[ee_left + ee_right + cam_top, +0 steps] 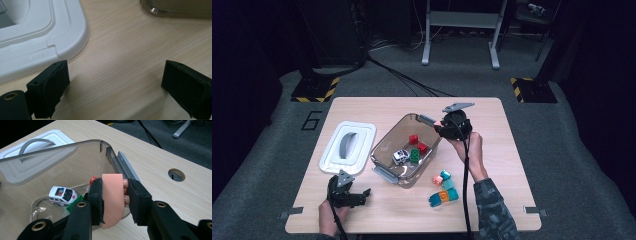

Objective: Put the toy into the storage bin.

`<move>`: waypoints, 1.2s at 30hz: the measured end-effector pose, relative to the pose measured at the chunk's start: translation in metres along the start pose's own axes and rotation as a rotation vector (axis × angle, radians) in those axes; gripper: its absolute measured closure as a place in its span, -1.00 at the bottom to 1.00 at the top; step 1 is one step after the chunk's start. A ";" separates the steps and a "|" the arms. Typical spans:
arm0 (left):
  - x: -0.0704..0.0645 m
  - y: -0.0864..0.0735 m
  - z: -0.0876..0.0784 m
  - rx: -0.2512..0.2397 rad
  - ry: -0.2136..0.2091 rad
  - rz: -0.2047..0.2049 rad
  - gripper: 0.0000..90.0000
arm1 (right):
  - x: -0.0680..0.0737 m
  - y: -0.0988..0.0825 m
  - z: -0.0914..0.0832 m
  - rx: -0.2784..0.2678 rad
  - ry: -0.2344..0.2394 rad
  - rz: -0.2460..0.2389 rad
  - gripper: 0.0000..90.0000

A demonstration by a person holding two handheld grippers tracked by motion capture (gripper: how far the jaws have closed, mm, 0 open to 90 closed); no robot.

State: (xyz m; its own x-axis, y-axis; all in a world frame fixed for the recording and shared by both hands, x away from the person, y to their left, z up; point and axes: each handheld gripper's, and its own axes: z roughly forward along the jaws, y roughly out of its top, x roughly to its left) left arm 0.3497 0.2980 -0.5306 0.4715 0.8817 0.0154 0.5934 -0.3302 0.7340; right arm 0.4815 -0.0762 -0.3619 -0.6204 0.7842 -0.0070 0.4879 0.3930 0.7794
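Observation:
A pale pink rounded brick (112, 197) is clamped upright between the black pads of my right gripper (113, 192), which is shut on it. That gripper (439, 125) hangs over the far right corner of the clear plastic bin (384, 137). Inside the bin lie a white toy car (400, 156), two red bricks (413, 139) and a green brick (415, 155). My left gripper (362, 195) rests low near the table's front left, jaws wide apart over bare wood (116, 72), nothing between them.
The bin's white lid (348, 146) with a grey handle lies flat left of the bin, close to the left gripper (37, 37). Several loose bricks, teal, orange and pink (443, 187), sit on the table in front of the bin's right side. A cable hole (176, 175) marks the tabletop.

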 end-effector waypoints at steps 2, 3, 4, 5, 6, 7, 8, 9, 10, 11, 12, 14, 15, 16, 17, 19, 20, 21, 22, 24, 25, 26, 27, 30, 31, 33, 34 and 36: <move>0.000 0.000 0.000 0.006 -0.002 0.001 -0.84 | 0.002 0.002 0.003 0.002 0.003 0.012 0.47; 0.000 0.000 0.000 0.005 -0.003 0.001 -0.84 | 0.001 0.003 0.005 0.007 0.001 -0.006 0.47; 0.000 0.000 0.000 0.005 -0.003 0.001 -0.84 | 0.003 0.004 0.008 0.010 -0.003 0.006 0.47; 0.000 0.000 0.000 0.006 -0.003 0.001 -0.84 | 0.003 0.005 0.010 0.012 0.002 0.004 0.47; 0.000 0.000 0.000 0.005 -0.003 0.001 -0.84 | 0.002 0.005 0.012 0.010 0.002 -0.011 0.47; 0.000 0.000 0.000 0.000 -0.002 -0.001 -0.84 | 0.003 0.006 0.013 0.013 0.001 0.002 0.47; 0.000 0.000 0.000 0.000 -0.002 -0.001 -0.84 | 0.003 0.007 0.015 0.015 0.000 -0.008 0.47; 0.000 0.000 0.000 0.000 -0.002 -0.001 -0.84 | 0.004 0.007 0.018 0.018 0.001 -0.002 0.47; 0.000 0.000 0.000 0.000 -0.002 -0.001 -0.84 | 0.003 0.008 0.020 0.014 0.001 -0.015 0.47; 0.000 0.000 0.000 -0.002 -0.002 -0.003 -0.84 | 0.004 0.008 0.021 0.022 -0.001 -0.018 0.47; 0.000 0.000 0.001 -0.007 0.002 -0.002 -0.84 | 0.004 0.008 0.024 0.024 -0.004 -0.022 0.47; 0.000 0.000 0.001 -0.006 0.002 0.000 -0.84 | 0.004 0.008 0.028 0.026 -0.007 -0.031 0.47; 0.000 0.000 0.001 -0.006 0.002 0.000 -0.84 | 0.003 0.008 0.030 0.032 -0.009 -0.040 0.47; 0.000 0.000 0.001 -0.006 0.002 0.000 -0.84 | 0.003 0.007 0.030 0.040 -0.010 -0.042 0.47; 0.000 0.000 0.001 -0.007 0.002 -0.001 -0.84 | 0.003 0.007 0.032 0.041 -0.016 -0.049 0.47; 0.000 0.000 0.000 0.001 -0.002 0.000 -0.84 | 0.002 0.006 0.034 0.044 -0.027 -0.071 0.47; 0.000 0.000 0.000 0.000 -0.003 -0.001 -0.84 | 0.002 0.006 0.034 0.046 -0.035 -0.072 0.47; 0.000 0.000 0.000 0.000 -0.003 -0.001 -0.84 | 0.002 0.006 0.035 0.044 -0.040 -0.083 0.46; 0.000 0.000 0.000 0.002 -0.004 -0.001 -0.84 | 0.002 0.005 0.035 0.051 -0.044 -0.080 0.46; 0.000 0.000 0.001 -0.004 -0.001 -0.003 -0.84 | 0.002 0.004 0.036 0.058 -0.054 -0.091 0.46; 0.000 0.000 0.001 -0.004 -0.001 -0.002 -0.84 | 0.002 0.004 0.037 0.064 -0.059 -0.089 0.46; 0.000 0.000 0.001 -0.008 0.001 -0.003 -0.84 | 0.002 0.003 0.038 0.060 -0.061 -0.100 0.46; 0.000 0.000 0.000 0.002 -0.003 -0.001 -0.84 | 0.001 0.002 0.039 0.056 -0.055 -0.103 0.46; 0.000 0.000 0.001 -0.007 0.001 -0.002 -0.84 | 0.002 0.000 0.039 0.056 -0.058 -0.106 0.45; 0.000 0.000 0.001 -0.004 -0.001 -0.002 -0.84 | 0.002 0.000 0.040 0.059 -0.058 -0.113 0.45; 0.000 0.000 0.000 -0.003 0.000 -0.001 -0.84 | 0.002 0.000 0.040 0.065 -0.066 -0.123 0.41; 0.000 0.000 0.000 -0.001 -0.003 -0.001 -0.84 | 0.002 0.000 0.040 0.067 -0.065 -0.124 0.36; 0.000 0.000 0.000 0.000 -0.003 0.000 -0.84 | 0.002 0.000 0.039 0.070 -0.067 -0.125 0.27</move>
State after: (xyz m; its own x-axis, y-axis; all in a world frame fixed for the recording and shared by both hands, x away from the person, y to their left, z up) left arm 0.3500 0.2980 -0.5306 0.4731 0.8809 0.0135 0.5933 -0.3299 0.7343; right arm 0.5039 -0.0556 -0.3864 -0.6378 0.7565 -0.1447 0.4528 0.5203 0.7241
